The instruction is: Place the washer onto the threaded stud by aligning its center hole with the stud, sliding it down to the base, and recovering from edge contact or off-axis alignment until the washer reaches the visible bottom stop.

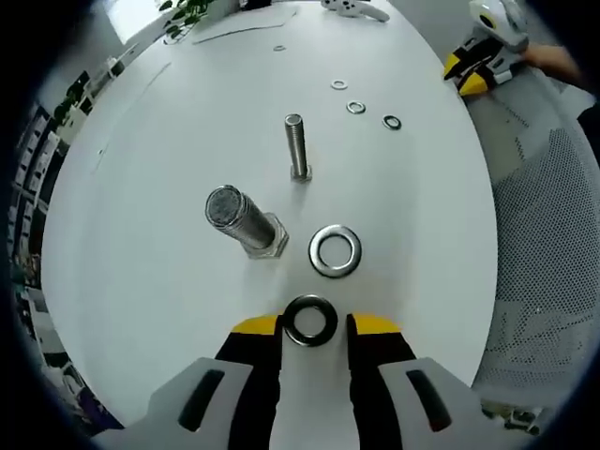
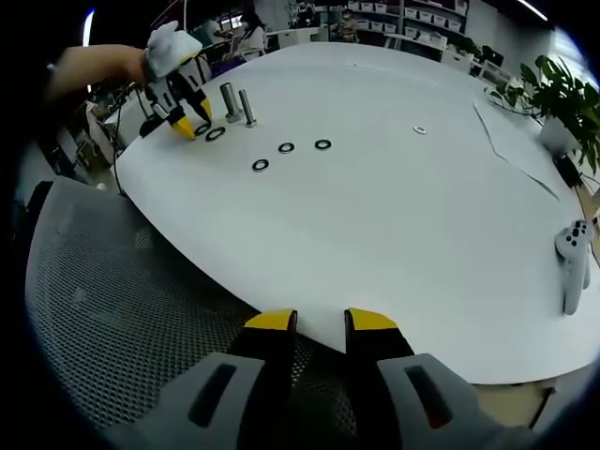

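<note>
The left gripper (image 1: 314, 325) has open jaws flanking a dark washer (image 1: 310, 320) flat on the surface (image 1: 141, 187); the thick upright stud (image 1: 244, 221) stands at eleven o'clock. The right gripper (image 2: 319, 322) hangs open, well apart.

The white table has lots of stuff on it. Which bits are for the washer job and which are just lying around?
For the job: the dark washer between the open left tongs, the big silver washer, the thick stud, the thin stud.

Just lying about: three small washers farther back, the game controller, the potted plant, the mesh chair.
</note>
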`<action>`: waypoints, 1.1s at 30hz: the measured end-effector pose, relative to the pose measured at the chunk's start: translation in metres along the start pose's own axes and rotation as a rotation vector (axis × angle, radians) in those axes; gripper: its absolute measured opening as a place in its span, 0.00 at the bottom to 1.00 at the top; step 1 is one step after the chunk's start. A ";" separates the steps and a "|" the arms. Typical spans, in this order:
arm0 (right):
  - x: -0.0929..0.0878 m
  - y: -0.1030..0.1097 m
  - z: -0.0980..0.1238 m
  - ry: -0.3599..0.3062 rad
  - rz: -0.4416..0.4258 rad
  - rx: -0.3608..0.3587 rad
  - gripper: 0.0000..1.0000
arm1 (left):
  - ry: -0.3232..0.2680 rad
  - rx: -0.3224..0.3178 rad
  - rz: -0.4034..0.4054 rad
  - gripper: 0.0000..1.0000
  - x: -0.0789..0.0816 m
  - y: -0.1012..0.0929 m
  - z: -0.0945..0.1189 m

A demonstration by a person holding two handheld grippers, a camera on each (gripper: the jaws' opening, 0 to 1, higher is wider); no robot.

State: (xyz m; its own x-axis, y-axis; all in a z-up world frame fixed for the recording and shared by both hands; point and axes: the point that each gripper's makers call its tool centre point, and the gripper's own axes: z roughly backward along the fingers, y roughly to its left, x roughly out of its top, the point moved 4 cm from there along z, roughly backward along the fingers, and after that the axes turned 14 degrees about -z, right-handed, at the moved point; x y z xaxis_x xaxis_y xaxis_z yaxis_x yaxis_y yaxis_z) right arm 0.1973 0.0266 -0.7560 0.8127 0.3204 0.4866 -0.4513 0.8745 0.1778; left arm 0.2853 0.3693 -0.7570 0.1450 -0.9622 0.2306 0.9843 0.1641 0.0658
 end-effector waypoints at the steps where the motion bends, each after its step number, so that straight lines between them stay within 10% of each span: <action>1: 0.000 0.000 0.000 0.000 0.001 0.000 0.23 | 0.016 -0.001 -0.007 0.21 0.000 0.000 0.000; 20: 0.000 0.000 0.000 0.002 -0.001 0.001 0.23 | 0.052 0.017 0.027 0.20 0.001 -0.001 0.001; 33: 0.000 -0.001 0.000 0.000 -0.003 -0.002 0.23 | -0.027 0.213 0.010 0.19 0.005 0.009 0.013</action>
State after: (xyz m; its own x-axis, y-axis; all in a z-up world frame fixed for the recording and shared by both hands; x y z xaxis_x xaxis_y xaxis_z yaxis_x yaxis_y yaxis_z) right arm 0.1978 0.0256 -0.7557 0.8140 0.3183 0.4858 -0.4482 0.8762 0.1769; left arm 0.2934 0.3684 -0.7423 0.1493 -0.9545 0.2583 0.9388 0.2188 0.2660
